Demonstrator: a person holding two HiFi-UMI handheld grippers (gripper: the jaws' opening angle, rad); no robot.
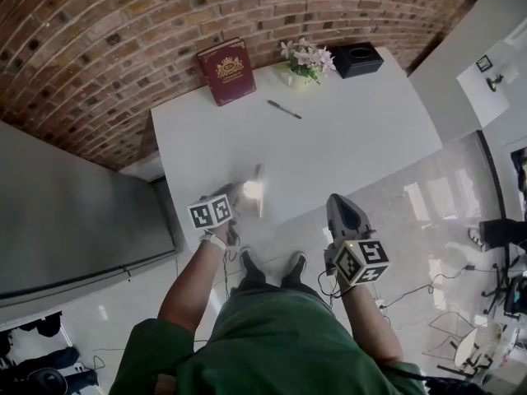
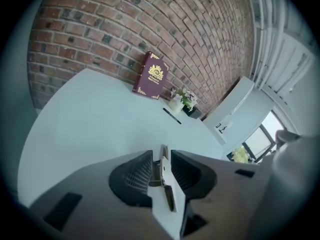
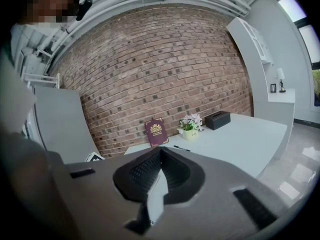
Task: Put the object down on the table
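Observation:
My left gripper point(image 1: 240, 192) point(image 2: 161, 157) is shut on a thin, pale, flat object point(image 1: 260, 189) point(image 2: 168, 191) that stands edgewise between the jaws and glints in the light. It hangs over the near edge of the white table point(image 1: 354, 142) point(image 2: 85, 124); I cannot tell whether the object touches the top. My right gripper point(image 1: 337, 202) point(image 3: 161, 156) is shut with nothing in it, held over the floor just off the table's near edge, right of the left gripper.
At the back of the table lean a dark red book point(image 1: 226, 70) point(image 2: 151, 77) against the brick wall, a small pot of flowers point(image 1: 305, 61) and a black box point(image 1: 357, 58). A pen point(image 1: 283, 109) lies in front of them. A grey cabinet point(image 1: 66, 212) stands left.

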